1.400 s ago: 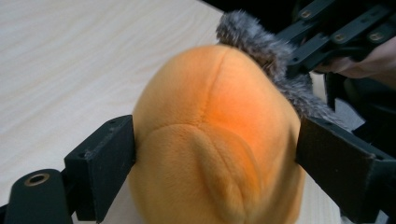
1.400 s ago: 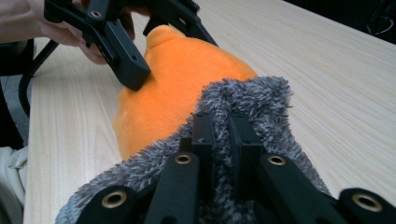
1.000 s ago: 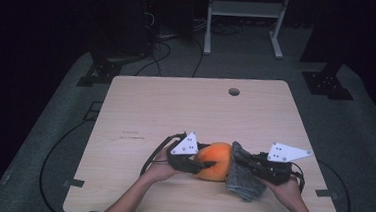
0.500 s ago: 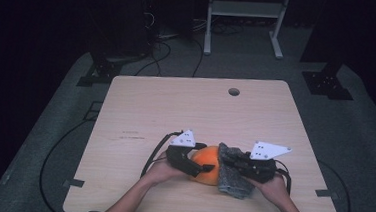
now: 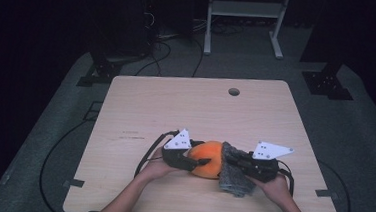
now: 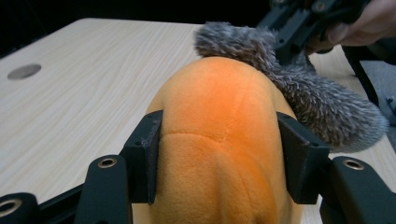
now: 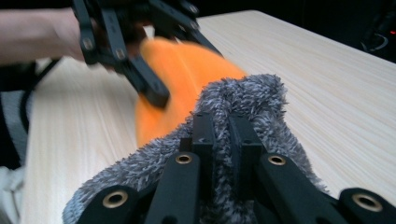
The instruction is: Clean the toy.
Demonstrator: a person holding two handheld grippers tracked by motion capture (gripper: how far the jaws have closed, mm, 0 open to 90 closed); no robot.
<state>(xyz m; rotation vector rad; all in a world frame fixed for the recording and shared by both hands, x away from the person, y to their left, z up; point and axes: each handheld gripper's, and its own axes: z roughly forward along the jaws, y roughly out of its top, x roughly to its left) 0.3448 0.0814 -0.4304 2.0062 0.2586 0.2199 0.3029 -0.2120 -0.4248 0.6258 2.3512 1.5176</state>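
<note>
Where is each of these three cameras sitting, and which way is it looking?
High view: above the person's side, looking forward and down on the table; forearms and both grippers show.
Left gripper view: rides the left gripper, looking along its jaws, which clasp the orange plush.
Right gripper view: rides the right gripper, its jaws pinching the grey fuzzy cloth; the other hand shows.
Shared: all three views show plush and cloth touching.

left claw [image 6: 217,163] | pads apparently pressing orange plush [image 6: 219,140] | grey fuzzy cloth [image 6: 299,88] touching behind | wooden table [image 6: 84,84]
</note>
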